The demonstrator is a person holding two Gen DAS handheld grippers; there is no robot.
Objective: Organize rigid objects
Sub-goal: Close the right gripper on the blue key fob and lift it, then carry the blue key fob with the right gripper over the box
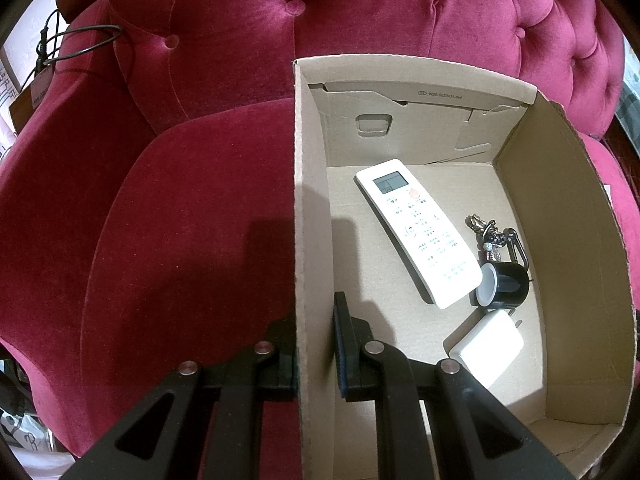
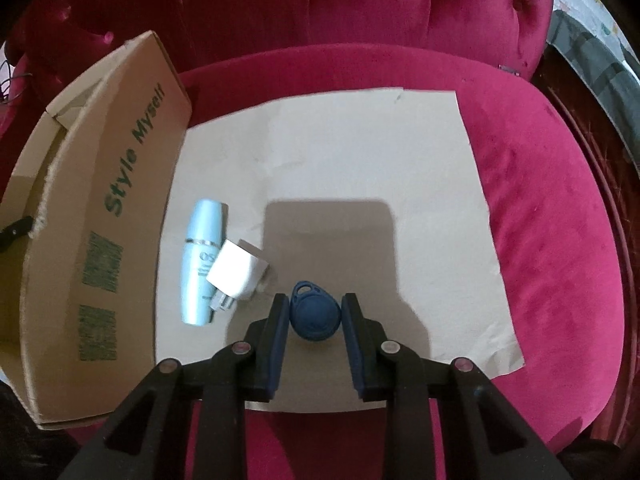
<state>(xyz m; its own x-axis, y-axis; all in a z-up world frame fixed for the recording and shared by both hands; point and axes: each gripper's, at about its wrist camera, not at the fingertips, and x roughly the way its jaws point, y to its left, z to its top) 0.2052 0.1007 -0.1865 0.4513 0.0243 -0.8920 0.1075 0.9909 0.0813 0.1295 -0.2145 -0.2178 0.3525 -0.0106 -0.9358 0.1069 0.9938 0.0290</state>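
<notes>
In the left wrist view my left gripper (image 1: 314, 320) straddles the left wall of the cardboard box (image 1: 312, 208), one finger outside and one inside, clamping it. Inside lie a white remote (image 1: 420, 232), a keychain (image 1: 492, 236), a black roll of tape (image 1: 504, 284) and a white charger (image 1: 486, 346). In the right wrist view my right gripper (image 2: 314, 320) has its fingers on either side of a blue key fob (image 2: 315, 316) that rests on brown paper (image 2: 360, 160); the jaws touch its sides. A light blue bottle (image 2: 200, 260) and a white plug adapter (image 2: 236, 270) lie to its left.
Everything sits on a red velvet tufted sofa (image 1: 160, 200). The box, printed "Style Myself" (image 2: 112, 220), stands left of the paper. A black cable (image 1: 76, 40) lies on the sofa's left arm. The sofa edge (image 2: 580, 280) curves along the right.
</notes>
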